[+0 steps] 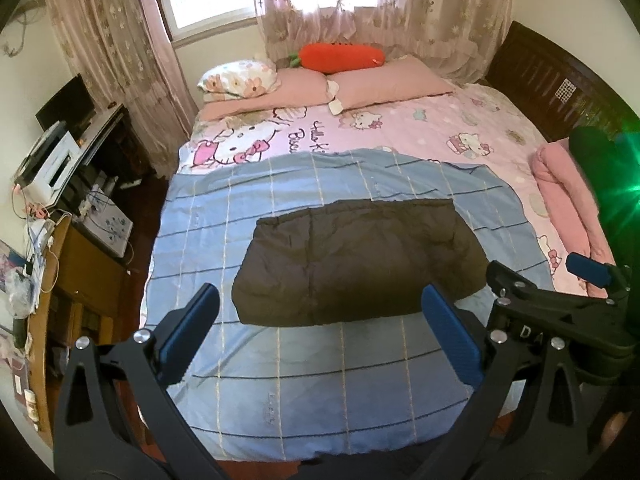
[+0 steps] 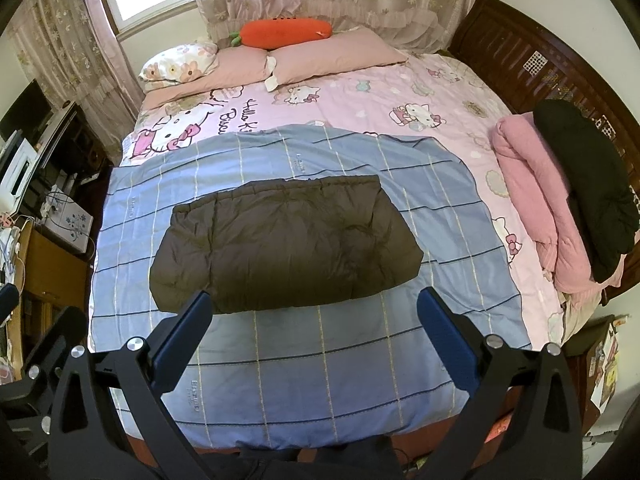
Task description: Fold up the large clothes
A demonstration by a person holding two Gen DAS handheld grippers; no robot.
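Nearest, the left gripper hangs over the foot of the bed with its blue-padded jaws spread wide and nothing between them. The right gripper is just the same, jaws wide apart and holding nothing; its black frame shows at the right edge of the left wrist view, where the letters "DA" can be made out.

Beneath both lies a blue checked sheet spread over the near part of the bed, with a small printed mark repeated on it (too small to read surely). On the middle of that sheet rests the dark brown padded jacket, folded into a compact oblong, clear of both tools.

Beyond is the pink bedcover, with cartoon cats and the words "Hello Ki…" partly hidden by the blue sheet. At the right side a rolled pink quilt carries a black garment on top. Farthest back are pink pillows, a floral pillow and an orange carrot cushion under the curtained window.
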